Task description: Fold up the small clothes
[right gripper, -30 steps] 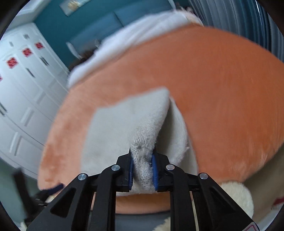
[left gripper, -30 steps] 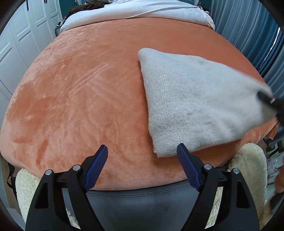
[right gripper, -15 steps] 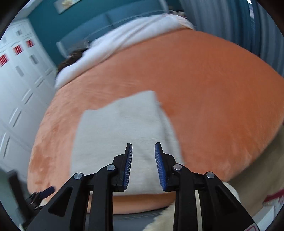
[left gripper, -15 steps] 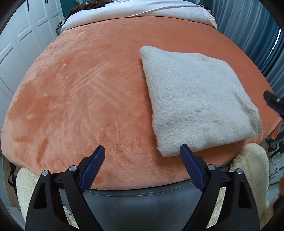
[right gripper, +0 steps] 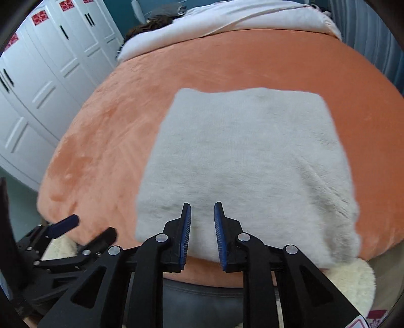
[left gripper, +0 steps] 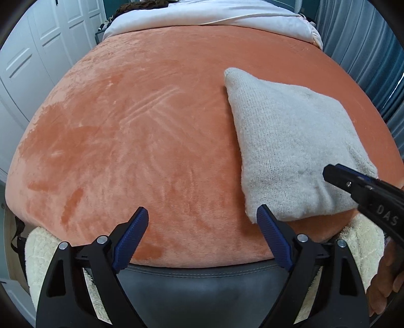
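Observation:
A folded cream knit garment (left gripper: 290, 148) lies flat on the orange plush blanket (left gripper: 151, 126), at the right near the front edge. It also shows in the right wrist view (right gripper: 247, 161). My left gripper (left gripper: 202, 222) is wide open and empty over the blanket's front edge, its right finger beside the garment's near left corner. My right gripper (right gripper: 202, 214) is open by a narrow gap and empty, just above the garment's near edge. The right gripper's tip shows in the left wrist view (left gripper: 330, 172) over the garment's right corner.
White bedding (left gripper: 202, 15) lies across the far end of the bed. White wardrobe doors (right gripper: 38, 88) stand at the left, blue-grey curtains (left gripper: 366, 50) at the right. A cream fleece throw (left gripper: 358, 239) and a dark grey bench (left gripper: 202, 285) sit below the front edge.
My right gripper let go of the garment's lifted edge, and the garment now lies flat and folded. The right gripper then swung left over its near edge. The left gripper barely moved.

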Demonstrator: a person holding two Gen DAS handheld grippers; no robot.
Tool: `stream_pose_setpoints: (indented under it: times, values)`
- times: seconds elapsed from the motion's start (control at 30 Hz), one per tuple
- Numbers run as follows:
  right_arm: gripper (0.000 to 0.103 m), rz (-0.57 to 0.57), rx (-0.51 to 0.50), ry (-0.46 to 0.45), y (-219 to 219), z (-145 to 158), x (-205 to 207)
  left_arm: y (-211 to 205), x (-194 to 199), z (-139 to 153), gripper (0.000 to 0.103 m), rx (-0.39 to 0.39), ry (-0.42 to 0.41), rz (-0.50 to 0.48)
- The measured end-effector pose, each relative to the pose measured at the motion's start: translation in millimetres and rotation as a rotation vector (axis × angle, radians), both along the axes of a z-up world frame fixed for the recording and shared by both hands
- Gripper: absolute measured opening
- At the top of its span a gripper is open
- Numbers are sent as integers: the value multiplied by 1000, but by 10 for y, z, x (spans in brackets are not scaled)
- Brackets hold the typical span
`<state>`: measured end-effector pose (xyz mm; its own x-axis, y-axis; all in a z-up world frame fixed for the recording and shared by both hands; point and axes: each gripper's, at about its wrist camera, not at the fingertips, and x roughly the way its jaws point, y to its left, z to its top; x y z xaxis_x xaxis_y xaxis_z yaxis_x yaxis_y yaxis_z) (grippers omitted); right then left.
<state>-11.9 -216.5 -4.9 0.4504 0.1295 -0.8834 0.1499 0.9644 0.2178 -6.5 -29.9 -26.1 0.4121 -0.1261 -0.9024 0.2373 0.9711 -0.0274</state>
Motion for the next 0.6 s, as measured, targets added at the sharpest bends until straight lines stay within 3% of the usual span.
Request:
stream_pose_setpoints:
  times: [0.07, 0.1, 0.2, 0.27, 0.33, 0.37, 0.43, 0.5, 0.57, 0.6]
  values:
    - [13, 14, 2, 110, -28, -390, 49, -52, -12, -17, 85, 10, 1, -18]
    - [12, 11, 11, 105, -48, -422, 15, -80, -35, -9, 85, 15, -2, -27]
    - [14, -23, 50, 21, -121, -35, -63, -112, -82, 29, 85, 30, -23, -53]
    - [27, -87, 60, -81, -318, 245, -113, -99, -71, 33, 86, 15, -17, -51]
    - [42, -173, 33, -121, -655, 365, -124, -112, -60, 47, 86, -10, -17, -49]
    - [44, -215, 15, -119, -803, 359, -115, -132, -58, 61, 86, -15, -21, -54]
    - [47, -298, 2, -79, -1145, 283, -53, -198, -64, 122, 86, -22, -41, -71]
    - [47, -343, 59, -48, -1411, 135, 39, -269, -55, 192, 86, -29, -60, -87]
    - [48, -330, 73, 22, -1535, -63, 177, -340, -40, 255, 86, -30, -75, -98]
    - [42, -299, 81, 51, -1529, -181, 265, -372, -34, 284, 86, -31, -80, -101]
